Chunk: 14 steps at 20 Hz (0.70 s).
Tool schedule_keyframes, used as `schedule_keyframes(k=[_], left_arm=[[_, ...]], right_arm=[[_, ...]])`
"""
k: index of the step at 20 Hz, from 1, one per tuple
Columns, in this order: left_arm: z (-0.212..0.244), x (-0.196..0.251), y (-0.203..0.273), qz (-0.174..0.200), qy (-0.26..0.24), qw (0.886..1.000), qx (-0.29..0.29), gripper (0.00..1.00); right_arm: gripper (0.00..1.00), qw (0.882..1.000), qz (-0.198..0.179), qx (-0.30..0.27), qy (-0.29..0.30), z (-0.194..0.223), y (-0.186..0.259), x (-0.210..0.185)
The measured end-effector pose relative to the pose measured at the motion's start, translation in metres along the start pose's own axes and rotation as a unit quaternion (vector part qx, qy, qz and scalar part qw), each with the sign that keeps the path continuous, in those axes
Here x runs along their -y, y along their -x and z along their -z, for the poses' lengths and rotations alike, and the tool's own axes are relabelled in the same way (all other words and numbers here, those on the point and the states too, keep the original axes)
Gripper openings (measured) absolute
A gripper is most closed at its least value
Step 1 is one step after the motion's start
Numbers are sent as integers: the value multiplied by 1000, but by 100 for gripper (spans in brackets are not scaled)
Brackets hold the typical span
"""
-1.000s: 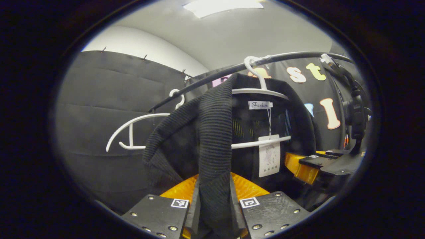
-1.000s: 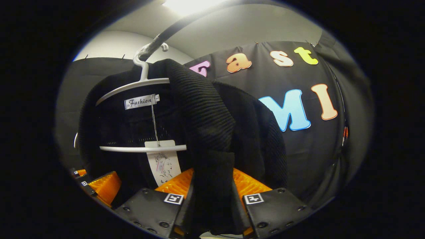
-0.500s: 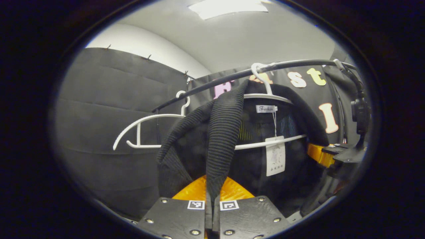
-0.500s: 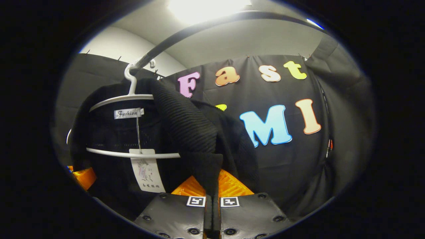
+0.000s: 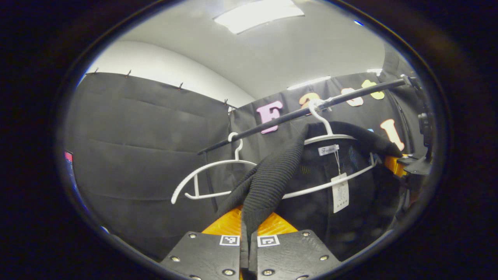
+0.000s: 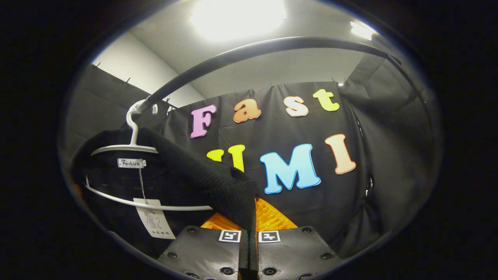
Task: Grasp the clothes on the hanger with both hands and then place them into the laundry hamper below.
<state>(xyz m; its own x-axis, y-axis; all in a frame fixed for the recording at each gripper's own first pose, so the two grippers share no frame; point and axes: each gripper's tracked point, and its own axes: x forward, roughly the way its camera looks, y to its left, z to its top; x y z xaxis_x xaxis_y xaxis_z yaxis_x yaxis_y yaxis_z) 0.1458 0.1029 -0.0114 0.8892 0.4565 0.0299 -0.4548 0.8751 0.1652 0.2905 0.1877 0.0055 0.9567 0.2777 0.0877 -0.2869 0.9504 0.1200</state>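
Observation:
A black knit garment (image 5: pixel 272 182) hangs on a white hanger (image 5: pixel 330 137) hooked over a black rail (image 5: pixel 295 113). My left gripper (image 5: pixel 244 237) is shut on one ribbed front edge, which stretches taut from the hanger down to the fingers. In the right gripper view the same garment (image 6: pixel 186 175) drapes from its hanger (image 6: pixel 124 148), and my right gripper (image 6: pixel 249 233) is shut on the other front edge. A paper tag (image 6: pixel 153 219) dangles from the collar. The right gripper (image 5: pixel 404 163) also shows at the far right of the left gripper view.
An empty white hanger (image 5: pixel 210 181) hangs on the rail to the left of the garment. The rail (image 6: pixel 253 48) arches overhead in the right gripper view. Black cloth walls (image 5: pixel 148 147) close in the booth on all sides.
Both grippers went from open around the ribbed edges to shut on them, then drew back and down. The edges now stretch away from the hanger, which looks farther off.

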Motion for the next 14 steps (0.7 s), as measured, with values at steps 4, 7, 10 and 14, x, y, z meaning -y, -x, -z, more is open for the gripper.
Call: schedule_keyframes(k=[4,7,10,14], left_arm=[[-24,-29,-7,-17,-5,1000,22,0],[-44,-45,-18,-19,-18,999,47,1],[-56,-53,-33,-9,-11,998,56,1],[-62,-56,-57,14,0,998,61,1]], right_arm=[[1,999,9,31,7,-21,-8,9],[2,999,12,48,10,-30,-14,14],[2,998,10,54,13,-35,-24,17],[2,998,5,66,22,-39,-38,18]])
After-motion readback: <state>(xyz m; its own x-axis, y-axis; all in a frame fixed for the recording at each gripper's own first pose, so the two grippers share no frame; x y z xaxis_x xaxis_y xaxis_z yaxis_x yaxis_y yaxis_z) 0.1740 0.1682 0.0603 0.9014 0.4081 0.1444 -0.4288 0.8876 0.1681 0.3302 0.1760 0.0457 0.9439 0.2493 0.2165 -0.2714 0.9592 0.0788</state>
